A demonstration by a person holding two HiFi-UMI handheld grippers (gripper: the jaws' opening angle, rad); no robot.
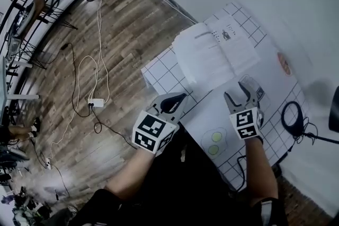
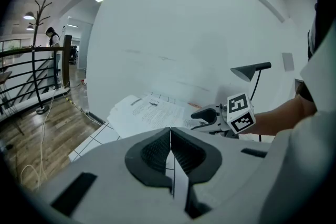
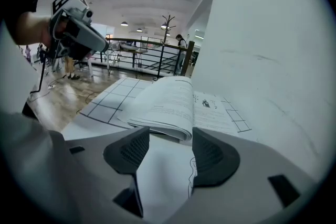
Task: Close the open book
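One open book, edge behind right hand-held gripper.

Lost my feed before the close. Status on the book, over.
Left gripper shut, empty. Right gripper open, empty, facing the book. Book lying open. Nothing on its pages.

You have a white grid-lined surface printed with fried eggs, a black lamp at its far side, and a white power strip on the wood floor.

readable text: none | book: printed pages, letters too small to read
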